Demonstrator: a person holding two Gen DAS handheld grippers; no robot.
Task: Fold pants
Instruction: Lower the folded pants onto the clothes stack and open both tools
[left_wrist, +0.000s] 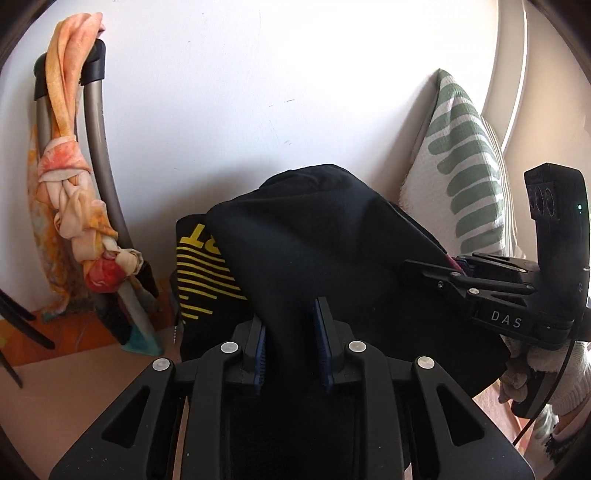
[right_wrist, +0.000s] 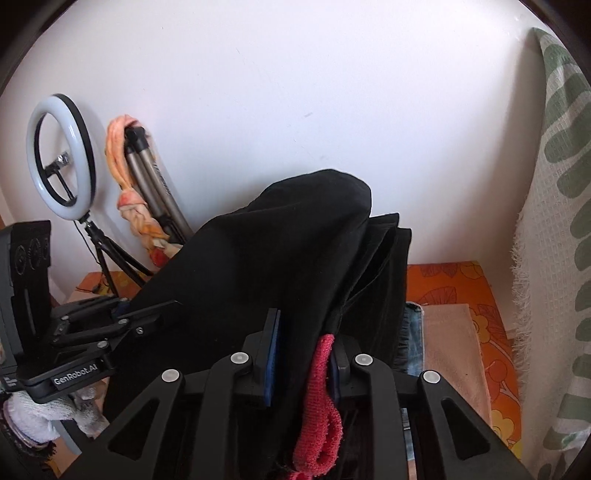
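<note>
The black pants (left_wrist: 325, 243) hang bunched in the air in front of a white wall. My left gripper (left_wrist: 290, 325) is shut on a fold of the black cloth. My right gripper (right_wrist: 306, 339) is shut on another part of the pants (right_wrist: 280, 251), with a red drawstring (right_wrist: 319, 406) trailing between its fingers. The right gripper also shows at the right of the left wrist view (left_wrist: 424, 269), and the left gripper at the left of the right wrist view (right_wrist: 162, 310). Both grip the cloth side by side, close together.
A black garment with yellow print (left_wrist: 201, 273) lies behind the pants. A tripod with an orange scarf (left_wrist: 74, 177) leans at the left wall. A ring light (right_wrist: 62, 151) stands left. A green-patterned pillow (left_wrist: 461, 177) is right. An orange floral sheet (right_wrist: 476, 295) and a folded beige cloth (right_wrist: 450, 350) lie below.
</note>
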